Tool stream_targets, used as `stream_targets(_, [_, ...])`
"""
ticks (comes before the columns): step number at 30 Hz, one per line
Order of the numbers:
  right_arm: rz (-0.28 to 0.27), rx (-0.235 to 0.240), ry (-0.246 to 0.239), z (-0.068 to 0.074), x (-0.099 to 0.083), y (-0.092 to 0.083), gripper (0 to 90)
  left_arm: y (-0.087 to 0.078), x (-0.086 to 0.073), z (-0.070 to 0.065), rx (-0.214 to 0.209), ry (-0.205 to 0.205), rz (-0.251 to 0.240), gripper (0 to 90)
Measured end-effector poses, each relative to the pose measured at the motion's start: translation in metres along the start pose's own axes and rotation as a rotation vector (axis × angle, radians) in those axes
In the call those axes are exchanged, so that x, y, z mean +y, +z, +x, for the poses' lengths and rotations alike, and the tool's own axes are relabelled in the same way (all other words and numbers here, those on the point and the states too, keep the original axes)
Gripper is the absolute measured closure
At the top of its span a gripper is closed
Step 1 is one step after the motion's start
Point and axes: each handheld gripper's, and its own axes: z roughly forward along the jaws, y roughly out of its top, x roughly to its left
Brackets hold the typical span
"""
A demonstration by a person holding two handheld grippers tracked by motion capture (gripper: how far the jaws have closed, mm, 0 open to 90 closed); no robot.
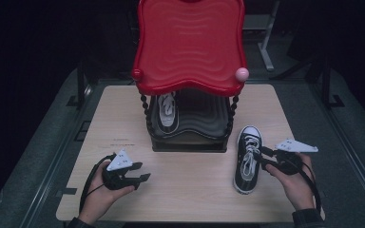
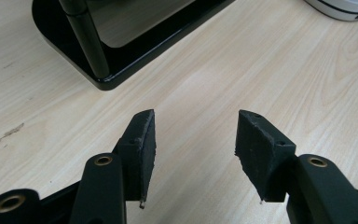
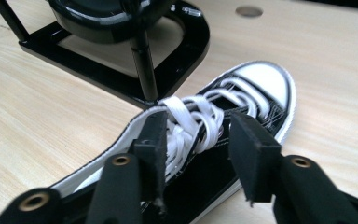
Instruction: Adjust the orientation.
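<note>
A black-and-white laced sneaker [image 1: 247, 166] lies on the wooden table [image 1: 190, 194] right of the rack, toe pointing away. My right gripper [image 1: 264, 156] is at its right side; in the right gripper view the gripper [image 3: 198, 135] is open, its jaws standing either side of the white laces [image 3: 191, 121] and upper, behind the toe cap [image 3: 265, 81]. A second sneaker [image 1: 167, 111] sits on the rack's black lower shelf [image 1: 204, 118]. My left gripper [image 1: 142, 171] hovers open and empty over bare table [image 2: 196, 135] in front of the rack.
The two-tier rack has a red wavy top tray [image 1: 190, 42] on black beaded posts and a black base frame [image 2: 135, 56] [image 3: 186, 51]. The sneaker's white sole edge [image 2: 340, 9] shows at the top right of the left gripper view. Dark floor surrounds the table.
</note>
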Motion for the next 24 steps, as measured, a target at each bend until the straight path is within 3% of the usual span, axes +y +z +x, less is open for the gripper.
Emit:
stream_targets(2, [0.004,0.005,0.007,-0.001,-0.001,0.002,60.9,0.001,0.000,0.000,-0.002,0.000,0.000,47.4])
stream_targets(3, [0.037,0.023,0.042,-0.003,-0.005,0.010,67.3,0.002,0.000,0.000,-0.002,-0.001,0.002,47.5])
stream_targets(5, [0.043,0.040,0.091,-0.005,-0.007,0.014,77.9,0.003,-0.001,-0.001,-0.005,-0.002,0.004,47.6])
stream_targets(7, [0.045,0.049,0.123,-0.005,-0.007,0.015,83.0,0.004,-0.001,-0.001,-0.009,0.001,0.007,47.7])
stream_targets(17, [0.014,0.017,0.147,-0.005,-0.006,0.008,85.3,0.005,-0.001,-0.001,-0.011,0.005,0.006,48.0])
stream_targets(24, [-0.002,0.030,0.145,0.002,-0.008,-0.011,85.5,0.006,-0.001,-0.002,-0.017,0.005,0.006,48.2])
